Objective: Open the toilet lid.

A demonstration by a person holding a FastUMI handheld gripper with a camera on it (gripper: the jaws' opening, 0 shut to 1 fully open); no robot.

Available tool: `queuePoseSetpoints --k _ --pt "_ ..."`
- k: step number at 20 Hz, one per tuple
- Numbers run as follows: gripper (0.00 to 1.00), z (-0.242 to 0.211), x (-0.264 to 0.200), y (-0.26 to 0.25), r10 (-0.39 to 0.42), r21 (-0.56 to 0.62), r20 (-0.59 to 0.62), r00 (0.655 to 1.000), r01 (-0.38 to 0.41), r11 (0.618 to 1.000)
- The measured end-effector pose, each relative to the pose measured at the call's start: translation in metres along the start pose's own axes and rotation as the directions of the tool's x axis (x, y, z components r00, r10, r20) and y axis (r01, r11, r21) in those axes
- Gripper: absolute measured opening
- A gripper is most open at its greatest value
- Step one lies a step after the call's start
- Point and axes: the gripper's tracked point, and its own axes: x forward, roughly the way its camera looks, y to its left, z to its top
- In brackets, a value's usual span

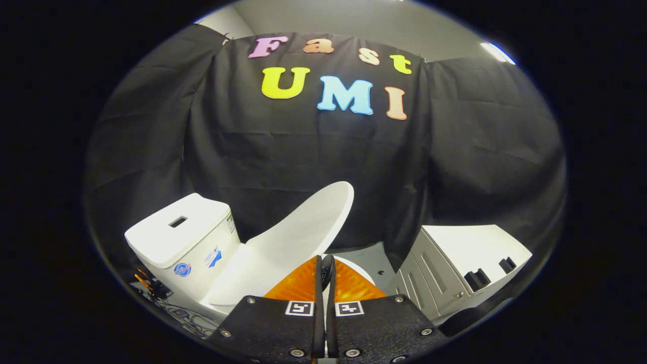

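A white toilet stands just ahead of me, its tank (184, 237) off to the left. The toilet lid (288, 242) is raised and tilted, its free end up in the air and its underside turned toward me. My gripper (324, 262) is shut, the two fingers side by side with only a thin slit and nothing held between them. The fingertips sit right at the lid's lower right edge; I cannot tell whether they touch it. A sliver of the white seat rim (361, 268) shows just beyond the fingers on the right.
A low white and grey cabinet (465, 263) stands close on the right of the toilet. Cables and small orange parts (151, 285) lie on the floor left of the tank. Black cloth walls close in the booth behind.
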Motion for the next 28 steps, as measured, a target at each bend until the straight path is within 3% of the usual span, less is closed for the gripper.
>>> queuePoseSetpoints --k 5,12,16,28 --pt "0.01 0.017 -0.004 0.013 -0.004 0.015 0.011 1.0 0.004 1.0" --pt "0.01 0.046 -0.013 0.049 0.01 -0.052 0.062 0.998 -0.007 0.999" --pt "0.01 0.064 -0.019 0.072 0.044 -0.096 0.106 0.993 -0.033 0.995" --pt "0.01 0.091 -0.027 0.126 0.135 -0.081 0.202 0.97 -0.12 0.989"
